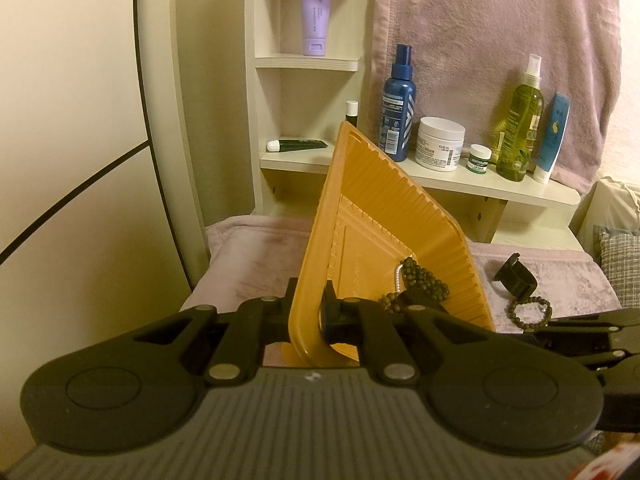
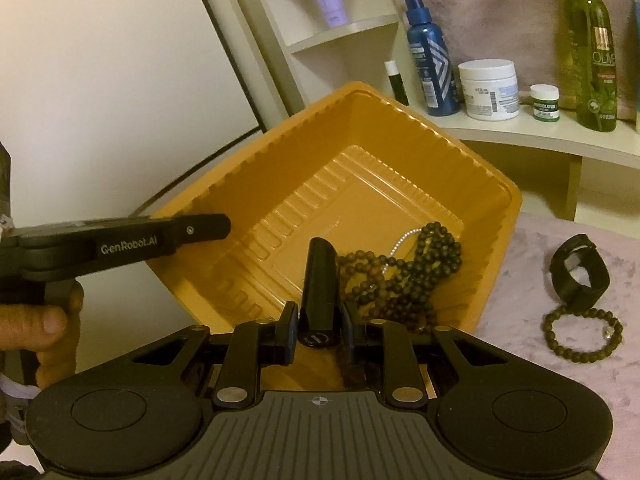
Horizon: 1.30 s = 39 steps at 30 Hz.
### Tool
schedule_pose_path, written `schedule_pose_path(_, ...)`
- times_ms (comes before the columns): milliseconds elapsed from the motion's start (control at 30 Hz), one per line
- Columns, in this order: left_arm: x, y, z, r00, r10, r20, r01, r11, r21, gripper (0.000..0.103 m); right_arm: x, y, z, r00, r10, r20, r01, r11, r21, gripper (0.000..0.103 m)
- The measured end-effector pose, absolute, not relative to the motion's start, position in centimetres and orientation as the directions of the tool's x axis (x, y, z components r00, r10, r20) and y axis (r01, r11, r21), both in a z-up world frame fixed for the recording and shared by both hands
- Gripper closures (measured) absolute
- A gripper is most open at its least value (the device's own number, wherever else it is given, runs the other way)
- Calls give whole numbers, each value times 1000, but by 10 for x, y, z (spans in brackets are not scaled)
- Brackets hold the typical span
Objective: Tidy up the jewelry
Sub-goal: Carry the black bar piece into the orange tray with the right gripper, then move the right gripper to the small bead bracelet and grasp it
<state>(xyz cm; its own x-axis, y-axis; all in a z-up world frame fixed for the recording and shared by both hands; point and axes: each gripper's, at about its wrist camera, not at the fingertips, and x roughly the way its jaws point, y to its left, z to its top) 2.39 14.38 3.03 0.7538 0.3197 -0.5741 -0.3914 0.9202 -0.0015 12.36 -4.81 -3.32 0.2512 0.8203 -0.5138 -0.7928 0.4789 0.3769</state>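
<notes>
An orange plastic tray [image 1: 360,216] is tilted up on edge; my left gripper [image 1: 310,314] is shut on its rim. It also shows in the right wrist view [image 2: 280,184]. Dark bead necklaces [image 2: 412,268] and a thin silver chain [image 2: 404,238] lie in its lower corner. My right gripper [image 2: 320,322] is shut on a black cylindrical tube [image 2: 320,280] held over the tray. A black watch [image 2: 580,272] and a bead bracelet [image 2: 582,334] lie on the pink cloth to the right of the tray.
A cream shelf [image 2: 540,136] behind holds a blue spray bottle [image 2: 430,56], a white cream jar [image 2: 488,88], a small green jar [image 2: 545,103] and a green olive bottle [image 2: 592,56]. A purple tube [image 1: 315,12] stands in the corner shelf. A white wardrobe stands at left.
</notes>
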Motion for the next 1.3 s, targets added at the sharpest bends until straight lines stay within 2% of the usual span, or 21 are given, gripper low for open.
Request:
schedule_pose_path(100, 24, 144, 30, 754, 319, -574, -390, 921, -1, 95, 125, -50, -34, 252, 834, -491, -784, 473, 402, 79)
schedule_pose_path(167, 24, 144, 30, 754, 319, -574, -391, 921, -2, 95, 127, -53, -34, 262, 834, -485, -766, 486, 422, 66)
schedule_pose_path(233, 24, 144, 30, 754, 319, -574, -390, 921, -2, 95, 128, -60, -32, 289, 835, -468, -757, 499, 423, 63)
schedule_pose_path(467, 24, 144, 30, 754, 319, -575, -391, 920, -2, 95, 134, -95, -28, 457, 766, -453, -666, 632, 397, 63)
schedule_pose_path(633, 23, 145, 30, 755, 318, -574, -390, 921, -1, 95, 137, -134, -46, 592, 623, -511, -523, 780, 344, 63)
schedule_pose_path(867, 24, 145, 30, 754, 320, -573, -391, 921, 0, 95, 143, -170, -68, 642, 491, -589, -398, 870, 292, 63)
schedule_pose_path(1133, 24, 144, 30, 753, 322, -573, -391, 920, 2, 95, 157, -163, -72, 664, 461, -589, -391, 885, 253, 63)
schedule_pose_path(1200, 24, 144, 30, 754, 321, -574, -391, 920, 1, 95, 163, -159, -71, 668, 460, -585, -402, 885, 236, 66)
schedule_pose_path(1300, 24, 143, 30, 754, 320, -574, -391, 920, 1, 95, 172, -151, -70, 677, 453, -580, -415, 886, 207, 76)
